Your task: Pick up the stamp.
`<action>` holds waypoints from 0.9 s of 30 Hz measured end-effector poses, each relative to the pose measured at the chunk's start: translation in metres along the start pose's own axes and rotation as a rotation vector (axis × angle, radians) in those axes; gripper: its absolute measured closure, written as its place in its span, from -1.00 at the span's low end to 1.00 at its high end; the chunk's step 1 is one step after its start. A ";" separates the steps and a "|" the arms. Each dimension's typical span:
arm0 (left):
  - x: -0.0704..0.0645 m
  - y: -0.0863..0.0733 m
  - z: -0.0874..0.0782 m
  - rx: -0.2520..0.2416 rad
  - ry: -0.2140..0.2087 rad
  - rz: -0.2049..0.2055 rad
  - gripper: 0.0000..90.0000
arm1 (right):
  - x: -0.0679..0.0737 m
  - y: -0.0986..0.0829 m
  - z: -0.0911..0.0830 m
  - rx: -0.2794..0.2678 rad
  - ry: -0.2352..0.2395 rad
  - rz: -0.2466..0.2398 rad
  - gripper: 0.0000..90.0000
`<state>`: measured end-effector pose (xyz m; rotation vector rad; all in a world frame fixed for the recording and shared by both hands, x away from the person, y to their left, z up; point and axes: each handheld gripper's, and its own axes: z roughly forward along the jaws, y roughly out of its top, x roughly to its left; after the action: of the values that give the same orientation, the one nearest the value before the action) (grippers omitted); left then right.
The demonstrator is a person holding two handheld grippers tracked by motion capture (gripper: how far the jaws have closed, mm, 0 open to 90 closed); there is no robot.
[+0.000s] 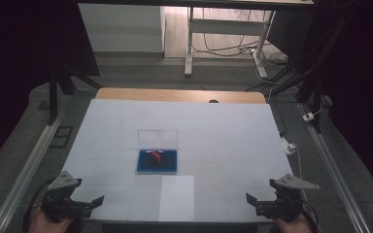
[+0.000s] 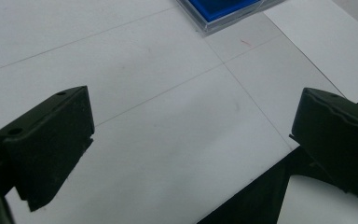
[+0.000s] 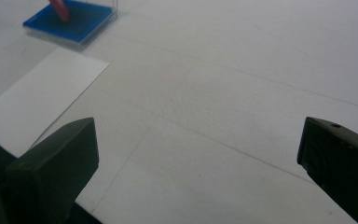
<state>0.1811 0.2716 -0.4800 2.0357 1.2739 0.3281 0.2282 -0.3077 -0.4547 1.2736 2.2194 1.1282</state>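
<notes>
A: Centre of the counter [image 1: 223,131]: a blue tray [image 1: 157,161] with a small red object [image 1: 156,155] lying on its blue surface. A clear lid [image 1: 157,138] stands upright at the tray's far edge.

B: And what lies just in front of it?

A: A white sheet of paper [image 1: 177,197], flat on the counter, reaching from near the tray's front edge to the counter's near edge (its long side runs towards the person).

B: Position of the grippers?

A: The left gripper [image 1: 98,199] sits at the near left corner, the right gripper [image 1: 249,197] at the near right corner; both are well apart from the tray and point inward over the counter. Each is held by a hand at the bottom of the high view.

B: State of the jaws?

A: Wide apart on both, with nothing between them. In the left gripper view the tray's corner appears at the top; in the right gripper view the tray and red object appear at the upper left.
</notes>
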 end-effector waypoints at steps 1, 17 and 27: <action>0.000 0.000 0.000 0.002 0.004 0.000 -1.00 | 0.001 0.000 0.000 0.011 0.003 -0.013 -1.00; -0.004 0.001 0.002 0.026 0.014 0.032 -1.00 | 0.005 0.000 0.004 0.041 0.036 -0.052 -1.00; -0.002 0.002 0.001 0.012 0.013 0.011 -1.00 | 0.006 0.001 0.004 0.050 0.043 -0.064 -1.00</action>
<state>0.1820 0.2685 -0.4795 2.0543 1.2754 0.3400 0.2281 -0.3006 -0.4563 1.1995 2.3161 1.0933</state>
